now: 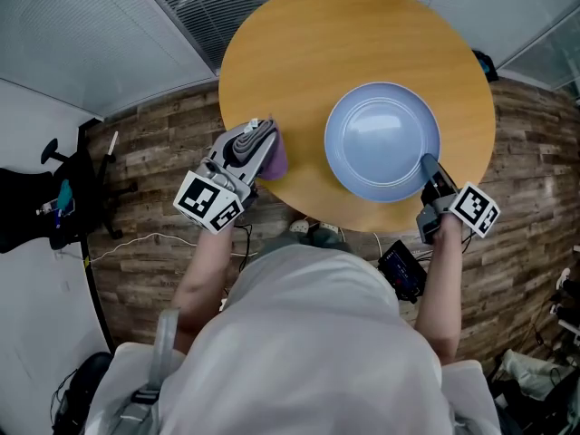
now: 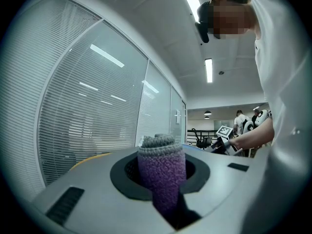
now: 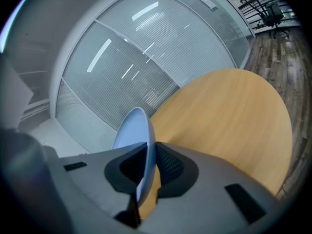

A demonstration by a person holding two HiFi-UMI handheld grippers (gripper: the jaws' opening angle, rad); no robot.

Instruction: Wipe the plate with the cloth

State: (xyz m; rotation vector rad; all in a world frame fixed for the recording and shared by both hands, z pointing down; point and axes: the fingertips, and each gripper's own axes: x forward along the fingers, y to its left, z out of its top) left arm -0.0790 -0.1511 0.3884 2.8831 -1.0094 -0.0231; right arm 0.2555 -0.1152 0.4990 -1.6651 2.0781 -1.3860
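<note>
A pale blue plate (image 1: 381,140) lies over the right half of the round wooden table (image 1: 299,53). My right gripper (image 1: 428,165) is shut on the plate's near right rim; in the right gripper view the thin plate (image 3: 134,128) stands edge-on between the dark pads. My left gripper (image 1: 264,134) is shut on a folded purple and grey cloth (image 1: 275,155) at the table's left edge, well left of the plate. The cloth (image 2: 161,172) fills the jaws in the left gripper view.
Wood-plank floor surrounds the table. A black office chair (image 1: 50,202) stands at the far left, with cables beside it. A dark device (image 1: 402,269) hangs near my right forearm. Glass walls with blinds (image 1: 227,3) lie beyond the table. Other people (image 2: 240,122) stand far off in the left gripper view.
</note>
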